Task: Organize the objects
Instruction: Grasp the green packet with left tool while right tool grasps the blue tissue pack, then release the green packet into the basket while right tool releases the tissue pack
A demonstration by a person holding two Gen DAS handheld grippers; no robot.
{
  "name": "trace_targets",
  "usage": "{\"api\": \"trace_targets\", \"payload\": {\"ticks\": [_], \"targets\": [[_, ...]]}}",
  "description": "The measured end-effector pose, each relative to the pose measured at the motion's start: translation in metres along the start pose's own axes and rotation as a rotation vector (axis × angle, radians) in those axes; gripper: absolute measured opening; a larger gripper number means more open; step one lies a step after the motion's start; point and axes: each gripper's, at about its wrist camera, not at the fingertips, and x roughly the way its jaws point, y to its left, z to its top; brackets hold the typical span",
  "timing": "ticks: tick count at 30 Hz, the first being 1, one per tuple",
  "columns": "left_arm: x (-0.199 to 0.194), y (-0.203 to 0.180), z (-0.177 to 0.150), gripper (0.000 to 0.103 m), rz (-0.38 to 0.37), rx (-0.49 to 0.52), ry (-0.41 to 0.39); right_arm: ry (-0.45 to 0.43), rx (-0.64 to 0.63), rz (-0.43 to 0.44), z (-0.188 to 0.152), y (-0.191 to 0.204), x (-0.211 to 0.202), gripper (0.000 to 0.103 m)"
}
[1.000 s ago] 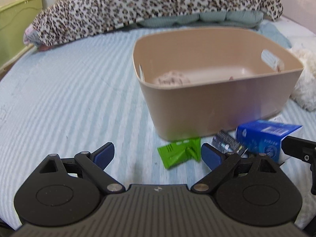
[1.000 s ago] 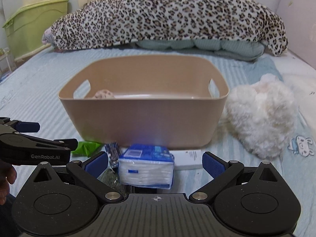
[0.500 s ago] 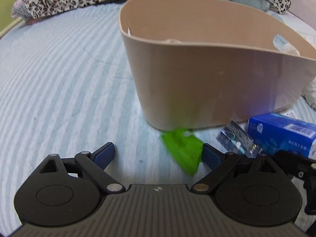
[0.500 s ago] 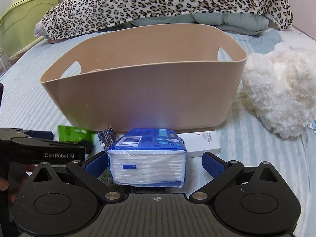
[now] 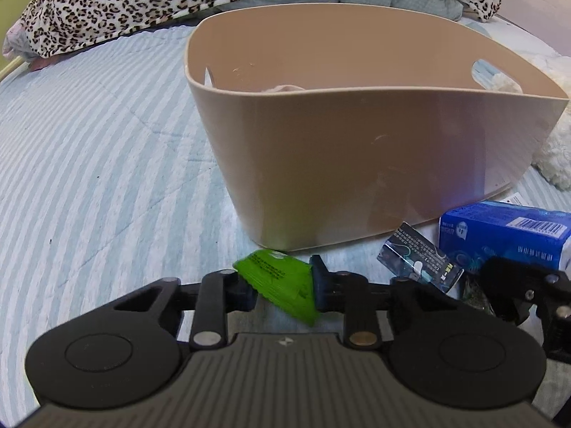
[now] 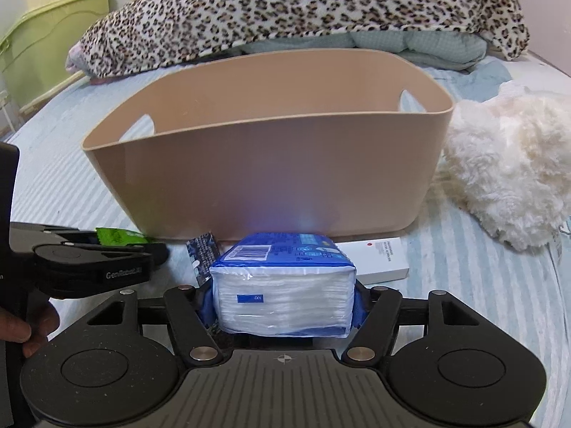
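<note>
A tan plastic basket point(image 5: 357, 164) stands on the striped bed; it also shows in the right wrist view point(image 6: 278, 178). My left gripper point(image 5: 282, 287) is shut on a green packet point(image 5: 282, 283) lying just in front of the basket. My right gripper point(image 6: 283, 306) is shut on a blue and white tissue pack point(image 6: 282, 285), which also shows in the left wrist view point(image 5: 503, 235). A dark foil packet point(image 5: 417, 260) lies between the two grippers. A white slim box point(image 6: 378, 260) lies behind the tissue pack.
A white fluffy plush point(image 6: 506, 178) lies right of the basket. A leopard-print blanket point(image 6: 303, 10) is piled at the head of the bed. A green storage bin point(image 6: 46, 46) stands at the far left. Something pale lies inside the basket point(image 5: 282, 89).
Both grippers have moved forward and down and closed: the left on the green packet, the right on the tissue pack. Both were open before.
</note>
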Motion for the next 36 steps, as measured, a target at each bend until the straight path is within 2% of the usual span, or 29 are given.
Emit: {"api": "trace_targets", "payload": {"ticks": [8,17,23,26,31,36], "targets": [[-0.014,0.003,-0.007,0.028,-0.022,-0.035,0.024,-0.020,0.027,0.007,-0.002,-0.008,-0.015,0.062],[-0.040,-0.005,-0.007,0.027,0.006,-0.024,-0.028,-0.102,0.049,0.006,0.001,-0.021,-0.052,0.062],[-0.072,-0.010,0.001,0.027,0.021,-0.038,-0.126,-0.189,0.074,0.014,0.011,-0.034,-0.082,0.062],[-0.090,-0.014,0.011,0.027,0.006,-0.055,-0.174,-0.234,0.084,0.019,0.019,-0.038,-0.096,0.062],[-0.118,-0.030,0.027,0.027,-0.006,-0.048,-0.292,-0.315,0.081,0.017,0.034,-0.040,-0.113,0.062],[-0.127,-0.056,0.053,0.027,0.045,0.004,-0.394,-0.367,0.054,0.010,0.056,-0.039,-0.115,0.062]]}}
